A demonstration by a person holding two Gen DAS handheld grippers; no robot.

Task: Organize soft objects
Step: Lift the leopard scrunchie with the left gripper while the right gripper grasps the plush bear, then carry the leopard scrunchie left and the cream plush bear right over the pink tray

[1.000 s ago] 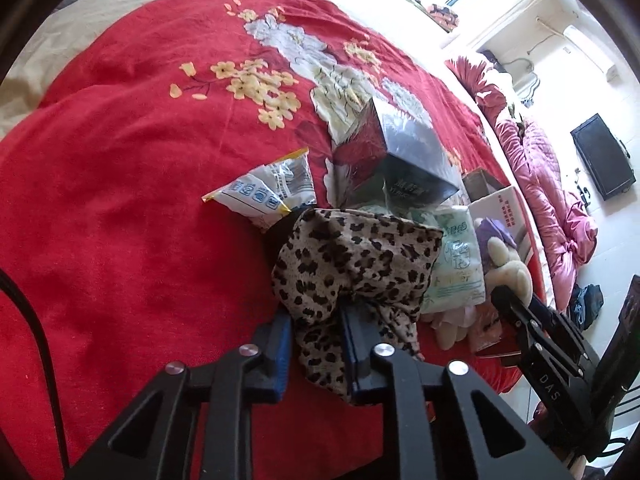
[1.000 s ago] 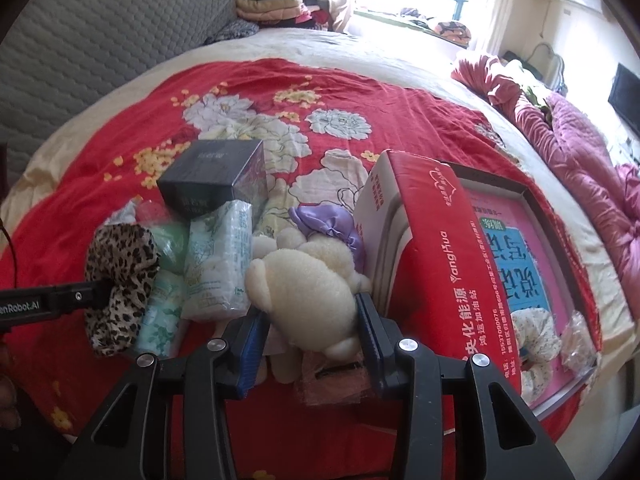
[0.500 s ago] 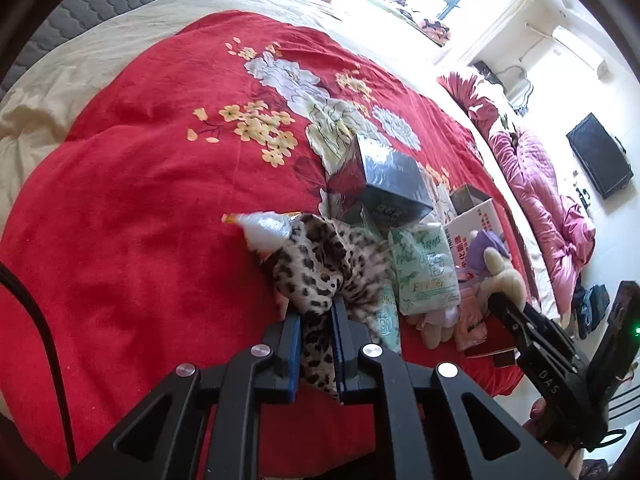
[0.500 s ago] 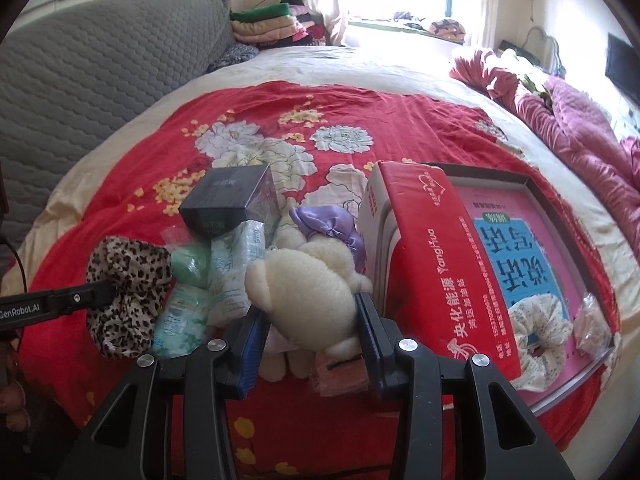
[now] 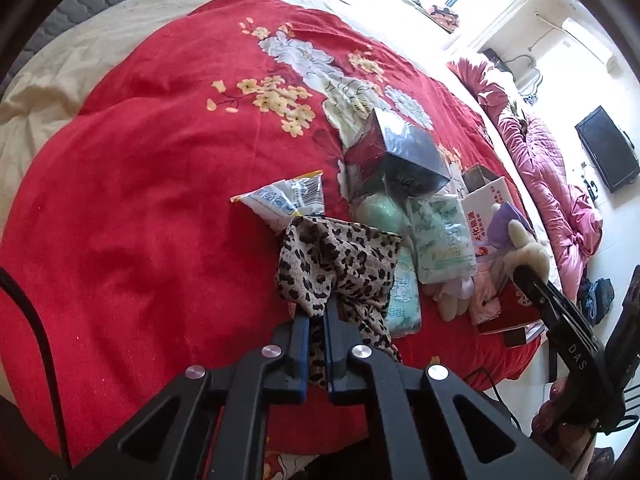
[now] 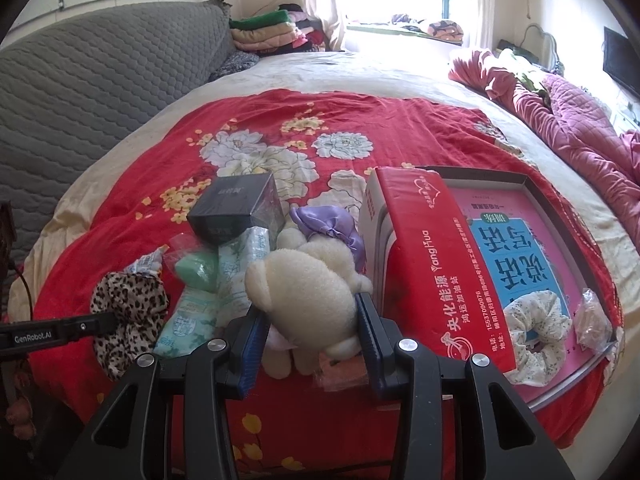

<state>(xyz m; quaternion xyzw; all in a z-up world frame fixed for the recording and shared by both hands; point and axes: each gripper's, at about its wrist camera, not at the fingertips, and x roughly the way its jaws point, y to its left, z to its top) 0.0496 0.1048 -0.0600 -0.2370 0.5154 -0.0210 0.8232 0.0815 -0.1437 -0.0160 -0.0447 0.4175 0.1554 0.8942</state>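
A sunlit bedroom: a wide bed (image 6: pixel 400 72) under a red flowered blanket (image 5: pixel 140 200), a grey quilted headboard behind, a window at the far side. At the near edge of the blanket, both hand-held grippers are clenched on soft things. The left gripper (image 5: pixel 316 316) has its jaws pinched nearly together on a fold of a leopard-print cloth (image 5: pixel 340 264), which hangs bunched from the jaws toward the blanket, apparently partly lifted. The right gripper (image 6: pixel 308 320) grips a cream plush toy (image 6: pixel 304 284) across its body, one pad on each flank, the toy's legs trailing toward the near edge.

Just beyond the cloth lie a crinkled snack packet (image 5: pixel 284 196) and pale green tissue packs (image 5: pixel 440 240), crowded against a dark box (image 5: pixel 404 152). A purple satin bow (image 6: pixel 332 232) sits behind the plush toy.

The move ahead likely turns on the open tray (image 6: pixel 532 184) at the blanket's right edge: it lies to the right of the right gripper, its long side running away from the near edge, with a red carton (image 6: pixel 432 264) standing between toy and tray. A flowered scrunchie (image 6: pixel 536 320) already rests in the tray's near corner, beside a clear plastic bag. The right hand is nearer; the carton's top edge is the obstacle. The middle and far end of the tray are free, and the far blanket is bare.
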